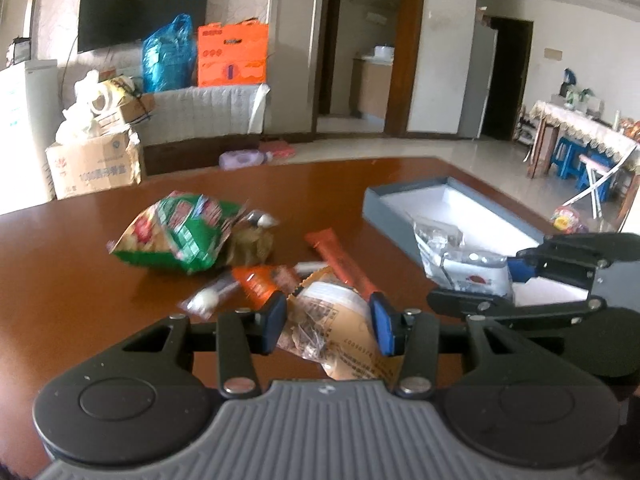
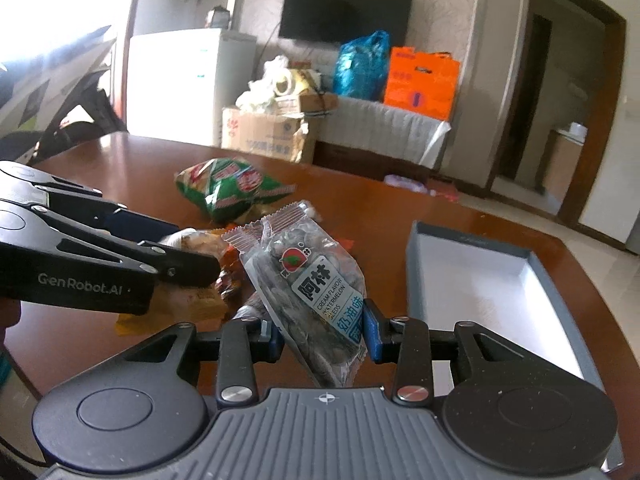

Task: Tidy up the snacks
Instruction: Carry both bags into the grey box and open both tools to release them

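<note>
My right gripper (image 2: 323, 334) is shut on a clear packet of watermelon seeds (image 2: 308, 280) and holds it above the brown table, left of the grey box with a white inside (image 2: 472, 280). In the left wrist view the same packet (image 1: 464, 264) hangs over the box's near rim (image 1: 390, 222). My left gripper (image 1: 328, 322) has its jaws around a tan snack packet (image 1: 336, 320) in the snack pile and looks shut on it. An orange stick pack (image 1: 344, 260) and a small orange packet (image 1: 256, 280) lie just beyond.
Green snack bags (image 1: 180, 232) lie further back on the table (image 1: 80, 280), also seen in the right wrist view (image 2: 232, 188). Small clear candy packets (image 1: 208, 298) lie left of the pile. Cardboard boxes (image 1: 96, 164) and a bench stand beyond the table's far edge.
</note>
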A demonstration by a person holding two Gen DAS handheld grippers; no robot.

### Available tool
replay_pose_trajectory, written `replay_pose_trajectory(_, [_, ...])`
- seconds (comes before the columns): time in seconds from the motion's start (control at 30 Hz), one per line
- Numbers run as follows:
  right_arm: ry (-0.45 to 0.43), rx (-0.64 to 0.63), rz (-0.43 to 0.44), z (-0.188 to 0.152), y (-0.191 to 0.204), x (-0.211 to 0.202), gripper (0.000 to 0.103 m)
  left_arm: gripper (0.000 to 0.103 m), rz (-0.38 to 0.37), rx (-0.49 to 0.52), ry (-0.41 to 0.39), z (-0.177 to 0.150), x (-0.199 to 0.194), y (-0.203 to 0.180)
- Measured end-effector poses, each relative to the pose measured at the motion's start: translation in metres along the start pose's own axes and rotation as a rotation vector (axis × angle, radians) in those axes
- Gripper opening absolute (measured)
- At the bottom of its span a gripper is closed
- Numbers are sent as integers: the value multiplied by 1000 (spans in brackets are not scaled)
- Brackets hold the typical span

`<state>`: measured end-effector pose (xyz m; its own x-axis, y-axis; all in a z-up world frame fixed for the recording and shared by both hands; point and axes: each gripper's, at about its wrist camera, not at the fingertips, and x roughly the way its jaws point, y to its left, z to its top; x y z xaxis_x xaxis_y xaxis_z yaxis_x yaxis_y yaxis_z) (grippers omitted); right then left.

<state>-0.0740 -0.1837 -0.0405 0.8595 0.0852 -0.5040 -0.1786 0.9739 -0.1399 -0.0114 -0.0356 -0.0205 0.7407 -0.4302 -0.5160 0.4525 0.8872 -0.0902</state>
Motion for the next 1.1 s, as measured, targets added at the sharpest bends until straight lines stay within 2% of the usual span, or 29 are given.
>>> replay_pose_trajectory(0.17, [-2, 60, -46, -1, -26, -6, 39, 44, -40, 29, -21, 18, 11, -23])
replay_pose_trajectory(0.57, [35, 191, -201, -21, -85, -12, 39, 44, -114, 105, 8, 46, 69, -100])
replay_pose_trajectory(0.73, [63, 252, -242, -33, -104, -7, 39, 44, -149, 111, 16, 50, 94, -128])
replay_pose_trajectory(0.87, [91, 277, -259, -44, -113, -1, 39, 44, -147, 141, 43, 48, 119, -149])
replay_pose_trajectory(1.1, [140, 324, -281, -61, -121, 12, 39, 45, -159, 136, 78, 38, 156, -161])
